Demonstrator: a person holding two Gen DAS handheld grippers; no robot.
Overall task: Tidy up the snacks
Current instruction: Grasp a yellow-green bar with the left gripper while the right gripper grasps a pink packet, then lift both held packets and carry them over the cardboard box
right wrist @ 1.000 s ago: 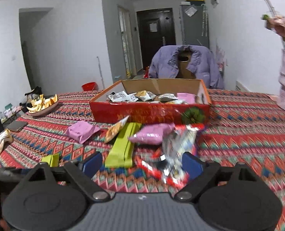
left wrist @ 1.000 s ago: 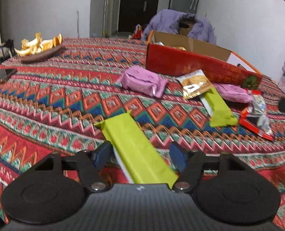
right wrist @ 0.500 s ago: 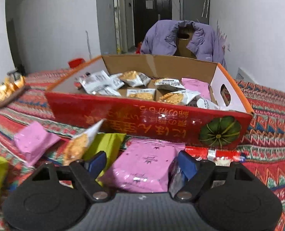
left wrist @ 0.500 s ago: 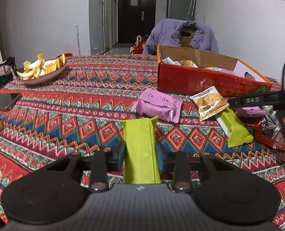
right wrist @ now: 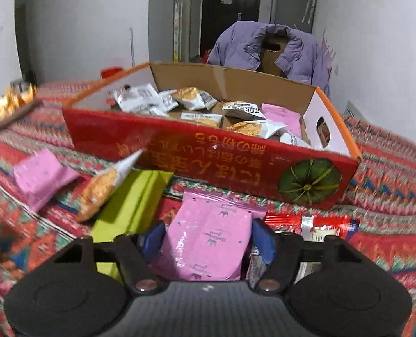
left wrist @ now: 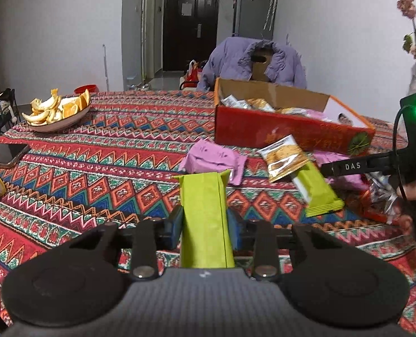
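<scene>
Left gripper [left wrist: 205, 231]: pressed on both long sides of a lime-green foil snack bar [left wrist: 203, 213]; a second earlier the blue pads stood wide beside the bar as it lay on the cloth.
Left load: bar now pointed straight ahead between the pads, its far end clear of the cloth and raised toward the box; judged a secure pick.
Right gripper [right wrist: 208, 240]: jaws closing round a flat pink plastic snack pouch [right wrist: 205, 241]; pouch sat between the pads, left pad at its edge, right pad just beside it. Not yet pinched, as far as could be seen.
Right approach: a second earlier this gripper hung farther back over the pile; now low and close, with the pouch directly under it.
Red cardboard box with a green pumpkin print [right wrist: 208, 151]: straight ahead of the right gripper, ahead and right of the left; already held several white and orange packets.
Loose snacks: second lime-green bar [right wrist: 132, 205] left of the right gripper, orange-and-white crisp packet [right wrist: 107, 185] leaning across it, second pink pouch [right wrist: 42, 177] far left, red wrapper [right wrist: 309, 224] to the right.
Meaning: one snack lifted, one about to be gripped; both probably bound for the box. Four more left on the patterned tablecloth [left wrist: 95, 157].
</scene>
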